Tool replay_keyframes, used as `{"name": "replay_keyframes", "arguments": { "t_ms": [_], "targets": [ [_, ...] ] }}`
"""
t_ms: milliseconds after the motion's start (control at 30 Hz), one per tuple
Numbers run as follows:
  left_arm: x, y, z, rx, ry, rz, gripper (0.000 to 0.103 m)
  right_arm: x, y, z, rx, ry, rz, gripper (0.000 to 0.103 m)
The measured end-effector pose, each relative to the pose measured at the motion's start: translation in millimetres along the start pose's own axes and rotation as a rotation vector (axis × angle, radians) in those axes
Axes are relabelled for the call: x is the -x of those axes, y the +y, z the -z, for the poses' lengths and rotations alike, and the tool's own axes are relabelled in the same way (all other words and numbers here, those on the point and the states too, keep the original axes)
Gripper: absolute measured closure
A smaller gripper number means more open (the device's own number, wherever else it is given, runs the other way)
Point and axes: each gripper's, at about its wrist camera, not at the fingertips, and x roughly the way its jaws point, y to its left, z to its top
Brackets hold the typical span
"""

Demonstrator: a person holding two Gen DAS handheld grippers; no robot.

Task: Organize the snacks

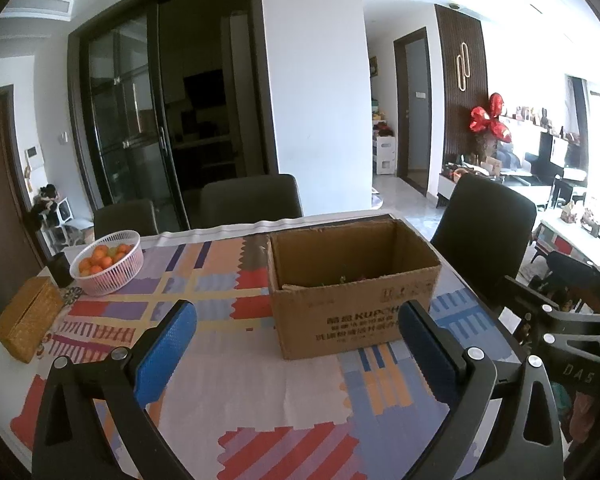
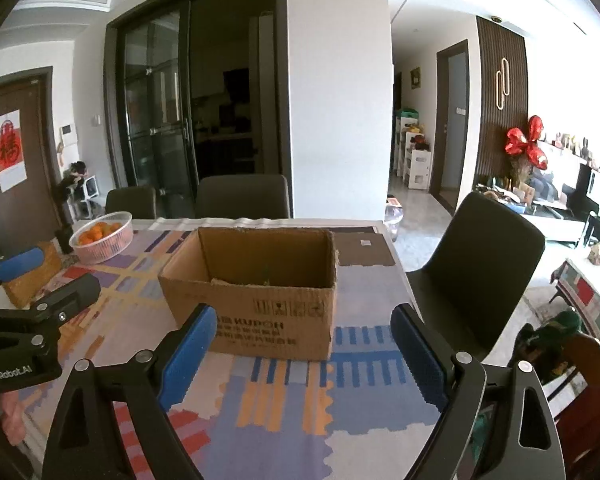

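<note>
An open brown cardboard box (image 1: 354,288) stands on the patterned tablecloth; it also shows in the right wrist view (image 2: 256,292). A little of its contents shows at the bottom, too dim to name. My left gripper (image 1: 298,316) is open and empty, held above the table just in front of the box. My right gripper (image 2: 302,320) is open and empty, also in front of the box. The left gripper appears at the left edge of the right wrist view (image 2: 28,280); the right gripper's body appears at the right edge of the left wrist view (image 1: 560,320).
A white basket of oranges (image 1: 108,266) and a woven tissue box (image 1: 28,318) sit at the table's far left. Dark chairs (image 1: 252,198) stand behind the table and one (image 2: 480,272) at its right side. A flat cardboard piece (image 2: 364,250) lies behind the box.
</note>
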Motion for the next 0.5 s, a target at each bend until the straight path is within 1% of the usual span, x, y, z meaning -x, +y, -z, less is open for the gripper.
{"name": "replay_keyframes", "arguments": {
  "t_ms": [267, 500],
  "targets": [
    [19, -5, 8, -0.004, -0.014, -0.003, 0.000, 21, -4, 8, -0.012, -0.017, 0.007, 0.013],
    [24, -5, 12, 0.004, -0.011, 0.007, 0.000, 30, -4, 14, -0.019, -0.011, 0.006, 0.013]
  ]
}}
